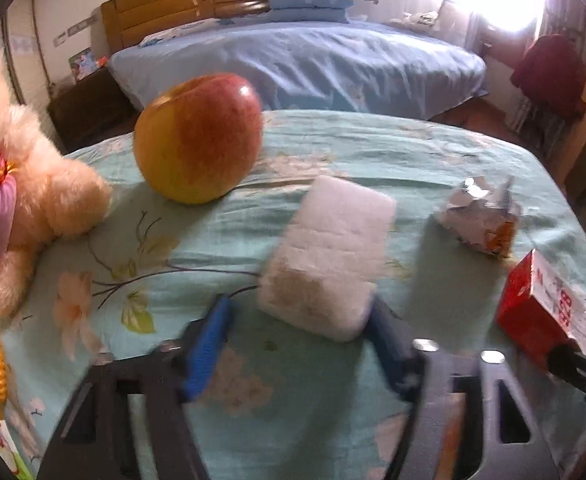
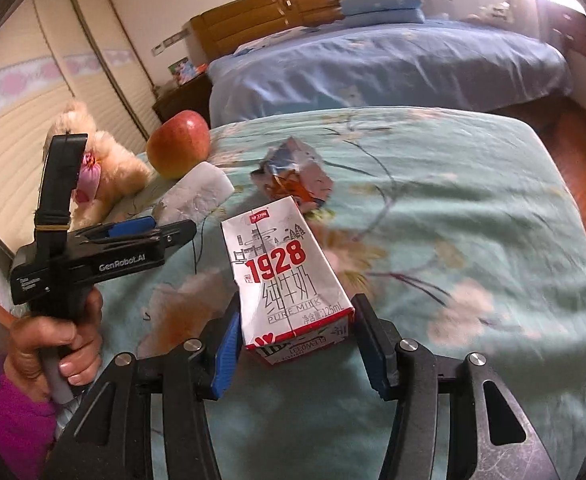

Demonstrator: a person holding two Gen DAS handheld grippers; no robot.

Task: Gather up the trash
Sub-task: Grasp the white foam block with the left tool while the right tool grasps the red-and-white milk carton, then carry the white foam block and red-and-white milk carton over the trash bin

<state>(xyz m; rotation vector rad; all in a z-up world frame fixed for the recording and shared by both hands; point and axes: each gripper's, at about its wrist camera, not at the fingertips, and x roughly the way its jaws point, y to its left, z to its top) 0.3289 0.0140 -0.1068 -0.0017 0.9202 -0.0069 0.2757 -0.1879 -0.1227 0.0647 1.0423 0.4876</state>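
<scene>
My right gripper (image 2: 297, 354) brackets the small white-and-red milk carton (image 2: 289, 292): blue pads either side of its near end, the left pad at the carton's edge, the right pad with a sliver of gap; I cannot tell whether it pinches. The carton lies flat on the mint-green floral bedcover (image 2: 473, 208). It reads "1928" in red, Chinese characters beneath, then "PURE MILK" and "125mL". No opening shows, so contents unknown.

My left gripper (image 1: 297, 328) sits around the near end of the white, fuzzy foam block (image 1: 329, 256), soiled brownish at that end. The right pad touches its corner and the left stands clear, so the jaws are spread, not clamped. In the right view, that gripper's black body reads "GenRobot.AI", held by a hand (image 2: 59, 344) in a magenta sleeve.

Beyond the carton lies a crumpled silver foil wrapper (image 2: 293, 176) with an orange print, lettering illegible. Farther left a smooth red-and-yellow apple (image 1: 199, 138) rests on the cover, beside a shaggy cream plush toy (image 1: 33, 204) with a pink bow.

Farthest: a blue-sheeted bed (image 1: 301, 64), folded blue pillows, a wooden headboard.
</scene>
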